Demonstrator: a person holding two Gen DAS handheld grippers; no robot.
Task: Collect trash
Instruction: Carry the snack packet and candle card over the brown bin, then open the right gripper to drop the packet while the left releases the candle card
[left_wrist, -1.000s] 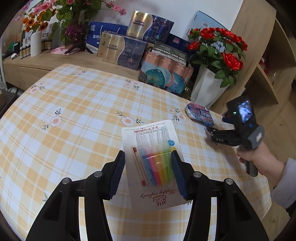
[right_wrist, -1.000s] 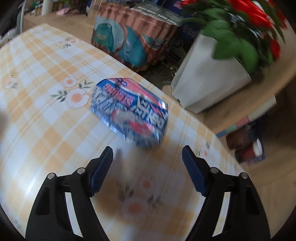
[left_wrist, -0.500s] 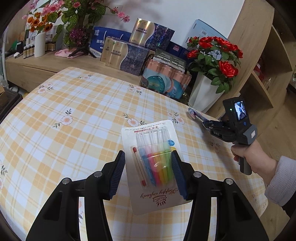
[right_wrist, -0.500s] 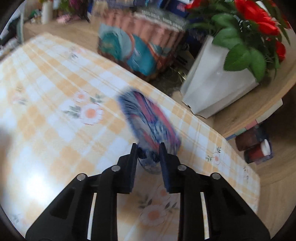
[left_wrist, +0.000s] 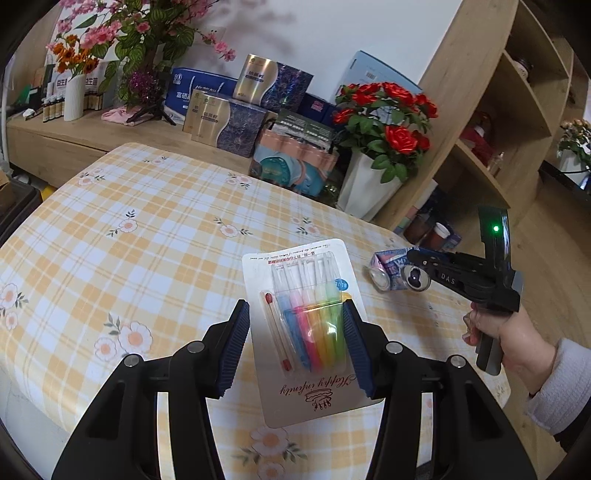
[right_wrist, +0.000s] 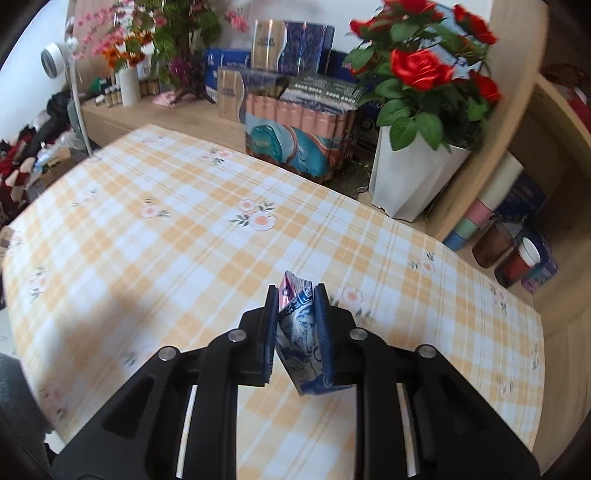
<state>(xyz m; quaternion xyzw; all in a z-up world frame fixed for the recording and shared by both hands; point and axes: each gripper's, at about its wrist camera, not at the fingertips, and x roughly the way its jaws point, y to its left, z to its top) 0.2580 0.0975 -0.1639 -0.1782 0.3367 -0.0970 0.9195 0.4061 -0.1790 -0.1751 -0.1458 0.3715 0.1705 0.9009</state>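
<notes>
Up off the checked tablecloth (left_wrist: 147, 236) comes the crushed can (left_wrist: 393, 269), which lay flat there a second ago. Left wrist view: the left gripper (left_wrist: 293, 349) carries the blister pack (left_wrist: 308, 325) of coloured sticks, blue pads pressing its two edges, above the cloth; to the right a hand (left_wrist: 498, 332) holds the right gripper (left_wrist: 415, 267) with the can at its tip. Right wrist view: the right gripper (right_wrist: 295, 325) is closing, its jaws pinching the flattened can (right_wrist: 301, 332) upright, clear of the table, white rose pot (right_wrist: 413, 181) beyond.

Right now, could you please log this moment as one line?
left gripper: shut on pen pack | right gripper: closing on crushed can | table: bare
</notes>
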